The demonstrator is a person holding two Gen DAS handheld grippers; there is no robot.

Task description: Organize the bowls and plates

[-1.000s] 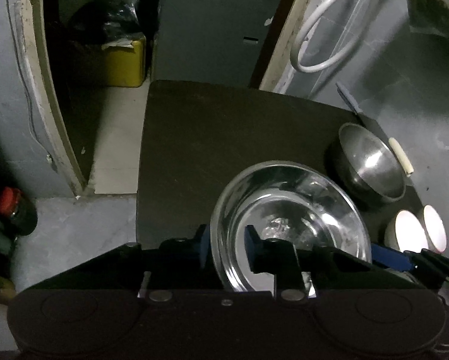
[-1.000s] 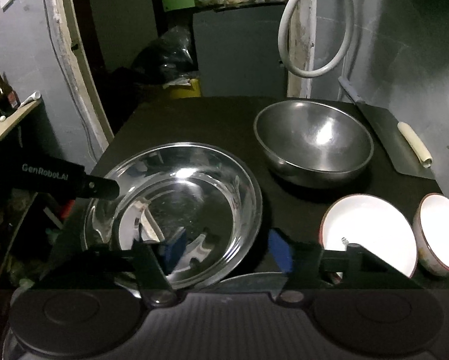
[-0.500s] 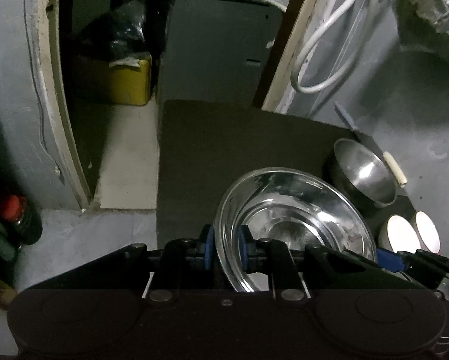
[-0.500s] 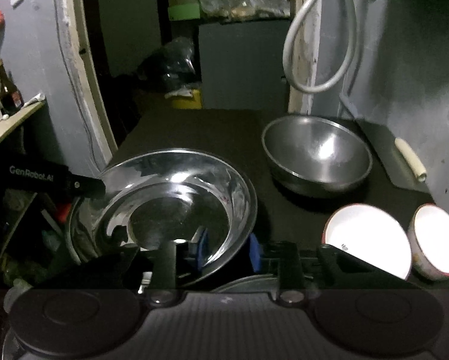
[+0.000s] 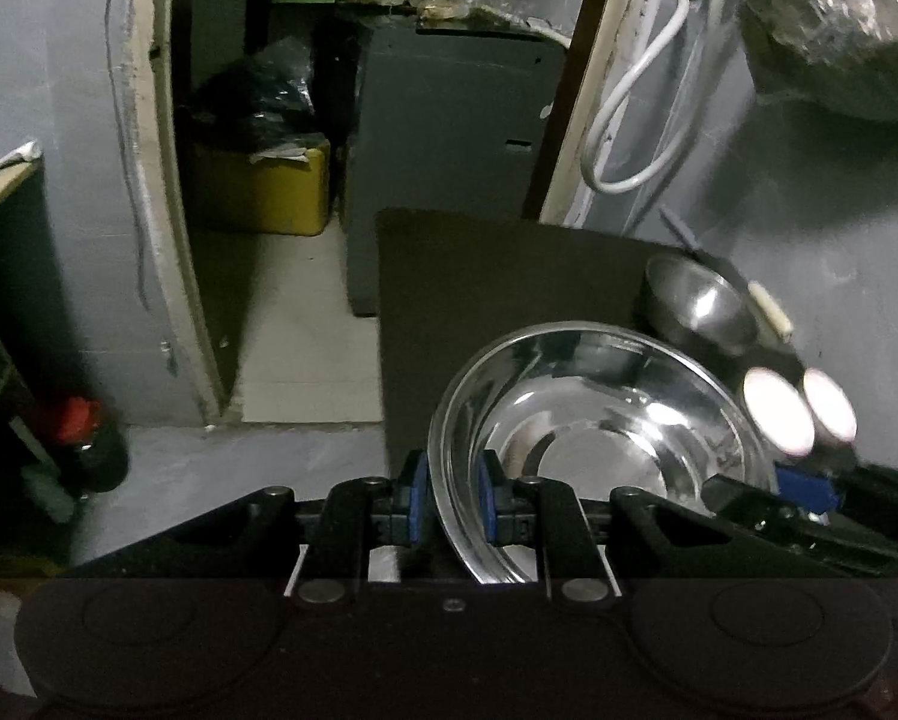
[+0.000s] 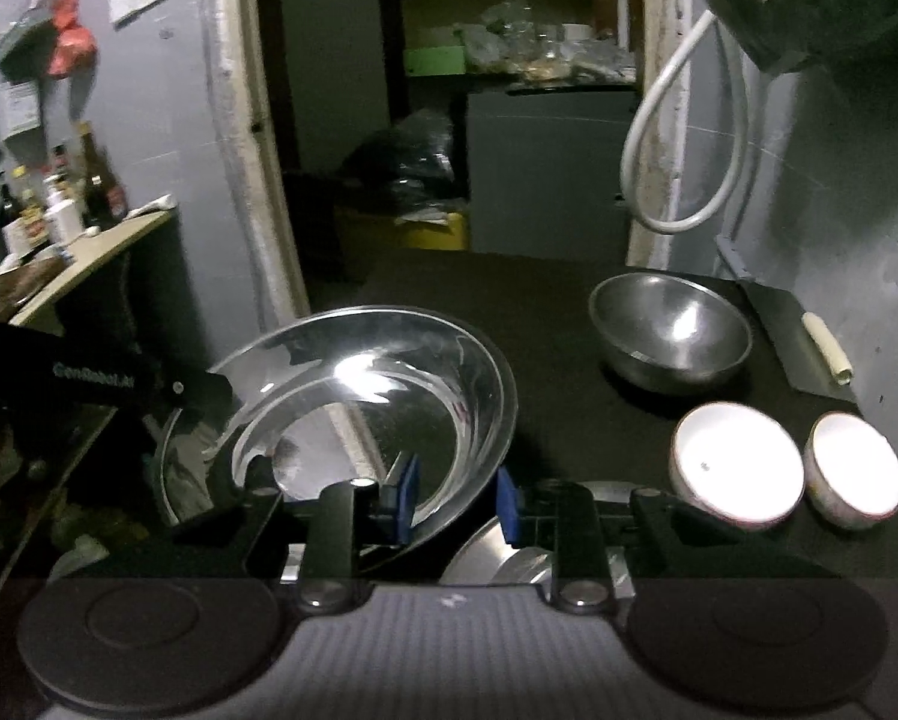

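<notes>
A wide steel dish point(image 5: 599, 438) is gripped at opposite rims by the left tool point(image 5: 452, 495) and right tool point(image 6: 456, 498), raised above the surface's point(image 6: 569, 420) near-left corner; level, joint carrying is judged necessary next.

The left gripper point(image 5: 452, 501) points steeply downward, its blue pads point(image 5: 416, 501) clamped on opposite faces of the rim of the glass bowl point(image 5: 599, 438). The right gripper point(image 6: 458, 501) also points downward and grips the opposite edge of the same rim, one pad inside the wall and one outside. Both grippers carry the bowl between them.
</notes>
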